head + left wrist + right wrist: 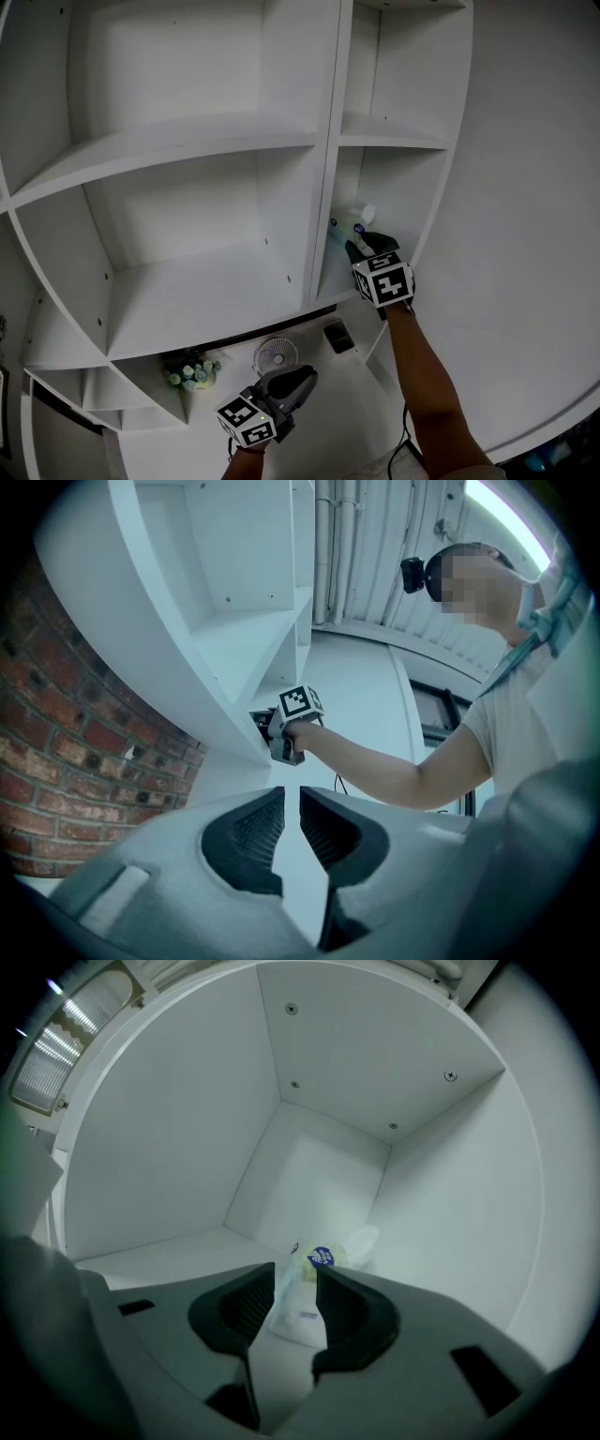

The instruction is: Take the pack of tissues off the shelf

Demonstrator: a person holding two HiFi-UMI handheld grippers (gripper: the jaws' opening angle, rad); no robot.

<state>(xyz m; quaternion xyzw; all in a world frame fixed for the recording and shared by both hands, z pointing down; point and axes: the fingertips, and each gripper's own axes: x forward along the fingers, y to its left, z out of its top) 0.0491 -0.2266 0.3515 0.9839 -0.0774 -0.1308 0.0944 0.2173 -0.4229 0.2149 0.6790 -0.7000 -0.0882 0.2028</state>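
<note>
Lying end-on just ahead, the pack of tissues (298, 1311) was framed, ungripped, between the released right tongs (294, 1279) on the shelf (159, 1255).

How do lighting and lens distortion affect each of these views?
Head view: dim, shelf boards bowed by the wide lens. Left gripper view: bright glare top right, one mosaic patch. Right gripper view: dark round vignette, pack of tissues soft yet recognisable.

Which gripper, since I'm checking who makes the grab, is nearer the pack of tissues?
Right. The right gripper is inside the narrow shelf compartment, with the pack of tissues just ahead of its open jaws. The left gripper hangs lower, outside that compartment.
</note>
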